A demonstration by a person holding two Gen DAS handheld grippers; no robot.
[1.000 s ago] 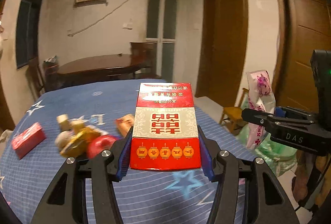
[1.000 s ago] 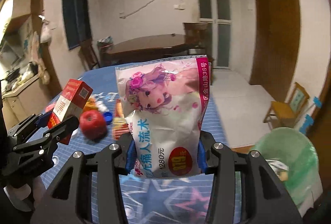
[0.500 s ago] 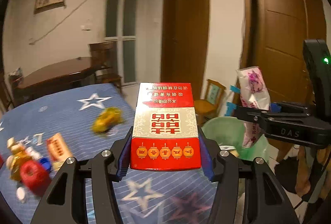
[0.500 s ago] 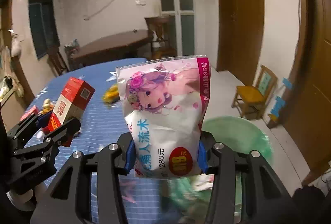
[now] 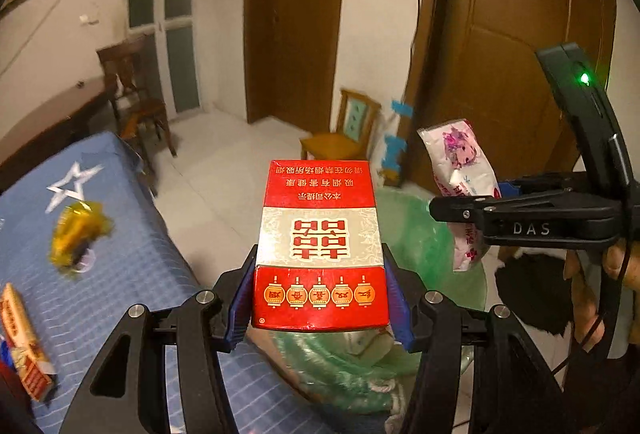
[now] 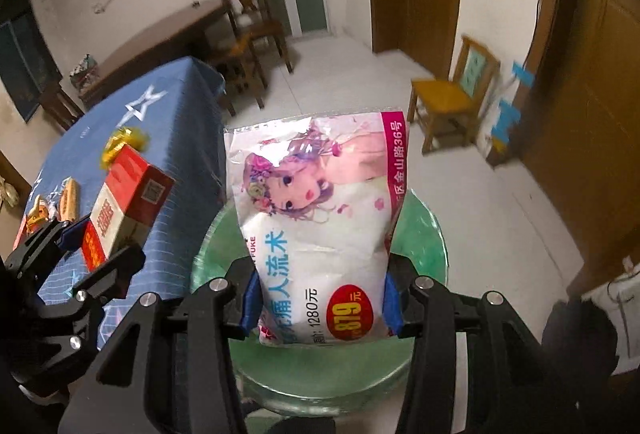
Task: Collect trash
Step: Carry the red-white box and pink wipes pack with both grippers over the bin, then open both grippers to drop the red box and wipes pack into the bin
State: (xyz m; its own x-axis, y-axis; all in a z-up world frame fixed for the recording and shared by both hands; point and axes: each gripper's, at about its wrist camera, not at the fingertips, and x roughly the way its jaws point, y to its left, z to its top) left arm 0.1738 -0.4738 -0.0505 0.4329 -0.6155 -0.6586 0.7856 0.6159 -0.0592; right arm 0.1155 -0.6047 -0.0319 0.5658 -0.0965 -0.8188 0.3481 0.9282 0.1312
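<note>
My left gripper (image 5: 320, 298) is shut on a red and white cigarette box (image 5: 320, 246), held above the near rim of a bin lined with a green bag (image 5: 424, 234). My right gripper (image 6: 320, 302) is shut on a pink and white tissue pack (image 6: 320, 218), hanging right over the green-lined bin (image 6: 424, 242). In the left wrist view the right gripper (image 5: 460, 211) and its tissue pack (image 5: 456, 161) hang to the right. The right wrist view shows the left gripper (image 6: 96, 238) with the cigarette box (image 6: 124, 201) at the left, beside the table edge.
A table with a blue star cloth (image 5: 112, 274) lies left of the bin, carrying a yellow wrapper (image 5: 76, 234) and an orange packet (image 5: 24, 346). A small wooden chair (image 6: 452, 97) stands by the brown doors (image 5: 500, 53). White tiled floor (image 6: 500, 193) surrounds the bin.
Both grippers have swung right, off the table and over the green-lined bin, and tilted downward. Each keeps its item. The table's clutter has slid out to the left.
</note>
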